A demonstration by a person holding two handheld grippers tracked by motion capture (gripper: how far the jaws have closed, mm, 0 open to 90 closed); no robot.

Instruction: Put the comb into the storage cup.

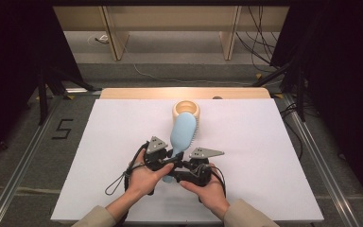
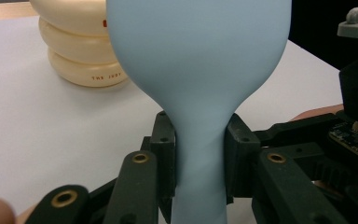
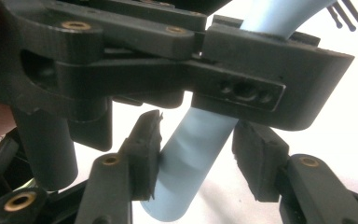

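A light blue hairbrush (image 1: 184, 132) lies lengthwise at the table's middle, with its head against a cream ringed pot (image 1: 186, 111). My left gripper (image 1: 174, 158) is shut on the brush's neck. In the left gripper view both pads of the left gripper (image 2: 199, 149) press the blue handle (image 2: 200, 70), with the cream pot (image 2: 79, 51) behind. My right gripper (image 1: 172, 176) reaches the handle's end from the right. In the right gripper view the handle (image 3: 191, 154) stands between the right gripper's (image 3: 200, 156) jaws: one pad touches it, the other stands slightly off. The left gripper (image 3: 242, 79) crosses above.
The white table sheet (image 1: 264, 156) spreads wide on both sides of the hands. A cable loop (image 1: 118, 182) trails left from the left gripper. Dark stand legs (image 1: 42, 94) and floor cables (image 1: 260, 52) lie beyond the table's far edge.
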